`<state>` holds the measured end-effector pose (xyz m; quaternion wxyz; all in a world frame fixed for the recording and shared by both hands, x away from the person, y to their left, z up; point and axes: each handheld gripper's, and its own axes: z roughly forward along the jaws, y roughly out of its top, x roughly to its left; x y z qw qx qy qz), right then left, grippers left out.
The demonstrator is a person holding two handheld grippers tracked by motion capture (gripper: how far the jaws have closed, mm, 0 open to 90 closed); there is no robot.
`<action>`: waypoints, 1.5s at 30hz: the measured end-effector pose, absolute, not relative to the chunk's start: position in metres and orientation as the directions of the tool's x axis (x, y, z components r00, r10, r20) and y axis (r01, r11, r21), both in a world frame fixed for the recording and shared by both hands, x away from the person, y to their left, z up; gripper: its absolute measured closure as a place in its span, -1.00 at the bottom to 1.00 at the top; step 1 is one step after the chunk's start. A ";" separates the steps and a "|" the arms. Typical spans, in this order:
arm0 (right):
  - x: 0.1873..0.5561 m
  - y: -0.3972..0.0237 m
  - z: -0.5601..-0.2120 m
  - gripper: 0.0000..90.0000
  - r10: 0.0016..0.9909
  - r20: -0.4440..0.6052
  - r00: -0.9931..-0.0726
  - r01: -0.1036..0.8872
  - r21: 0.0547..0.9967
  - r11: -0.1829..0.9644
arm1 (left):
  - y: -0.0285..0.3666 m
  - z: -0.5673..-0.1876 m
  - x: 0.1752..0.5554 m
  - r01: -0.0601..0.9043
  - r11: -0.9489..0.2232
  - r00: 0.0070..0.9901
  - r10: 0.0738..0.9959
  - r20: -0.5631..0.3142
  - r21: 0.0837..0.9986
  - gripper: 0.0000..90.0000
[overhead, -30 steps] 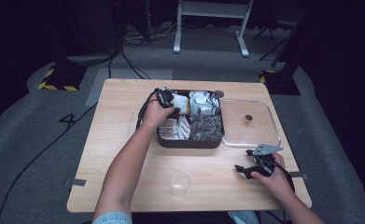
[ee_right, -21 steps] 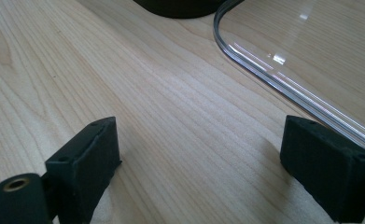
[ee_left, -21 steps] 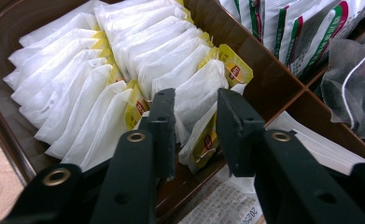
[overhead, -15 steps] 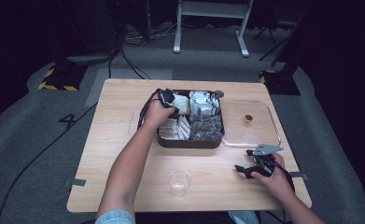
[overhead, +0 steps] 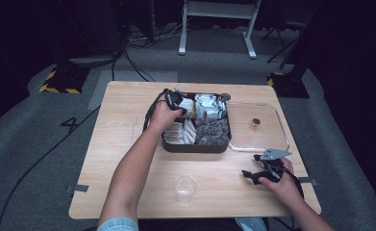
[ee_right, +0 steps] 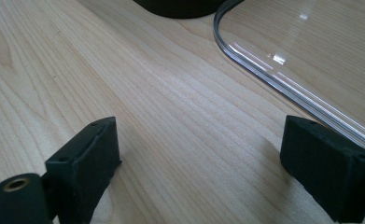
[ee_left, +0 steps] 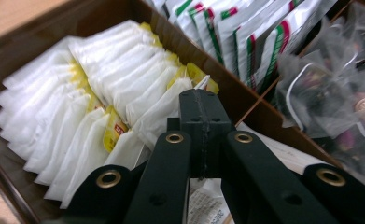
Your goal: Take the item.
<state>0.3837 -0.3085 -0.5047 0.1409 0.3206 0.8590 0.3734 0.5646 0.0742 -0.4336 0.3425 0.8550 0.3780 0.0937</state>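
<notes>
A dark brown divided tray (overhead: 195, 147) stands mid-table and holds several kinds of tea packets. My left gripper (overhead: 176, 99) reaches into its far left compartment, among the white sachets with yellow tags (ee_left: 77, 93). Its jaws (ee_left: 200, 100) have just been closing and now meet on the top edge of one white sachet (ee_left: 159, 114), whose corner sticks out past the tips. My right gripper (overhead: 251, 176) rests on the wood near the table's front right. It stands open (ee_right: 199, 158) with only bare table between its fingers.
A clear lid (overhead: 272, 139) lies right of the tray, and its rim (ee_right: 283, 86) runs just ahead of my right gripper. A clear plastic cup (overhead: 184, 187) stands near the front edge. Striped packets (ee_left: 245, 37) and clear pouches (ee_left: 329, 93) fill the neighbouring compartments.
The left hand has shifted slightly over the tray's far left compartment. The right hand and its gripper have stayed where they were.
</notes>
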 end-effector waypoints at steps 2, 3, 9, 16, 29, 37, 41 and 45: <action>0.384 -0.308 -0.505 -0.74 0.656 -0.003 -0.755 0.446 0.732 0.516 | 0.075 -0.429 0.563 0.571 -0.478 0.700 0.708 -0.092 0.667 1.00; 0.384 -0.308 -0.505 -0.74 0.656 -0.002 -0.755 0.446 0.732 0.515 | 0.075 -0.427 0.562 0.568 -0.478 0.702 0.706 -0.091 0.670 1.00; 0.384 -0.308 -0.505 -0.74 0.656 -0.003 -0.755 0.446 0.732 0.516 | 0.077 -0.410 0.554 0.535 -0.480 0.714 0.696 -0.069 0.695 1.00; 0.384 -0.308 -0.505 -0.74 0.656 -0.002 -0.755 0.446 0.732 0.515 | 0.076 -0.387 0.534 0.511 -0.469 0.729 0.680 -0.074 0.720 1.00; 0.384 -0.308 -0.505 -0.74 0.656 -0.003 -0.755 0.446 0.732 0.516 | 0.080 -0.353 0.481 0.453 -0.450 0.775 0.625 -0.091 0.769 1.00; 0.384 -0.308 -0.505 -0.74 0.656 -0.003 -0.755 0.446 0.732 0.516 | 0.086 -0.341 0.443 0.420 -0.463 0.801 0.593 -0.080 0.781 1.00; 0.384 -0.308 -0.505 -0.74 0.656 -0.003 -0.755 0.446 0.732 0.516 | 0.090 -0.338 0.424 0.412 -0.463 0.810 0.580 -0.083 0.785 1.00; 0.384 -0.308 -0.505 -0.74 0.656 -0.003 -0.755 0.446 0.732 0.516 | 0.095 -0.337 0.408 0.403 -0.465 0.820 0.567 -0.084 0.788 1.00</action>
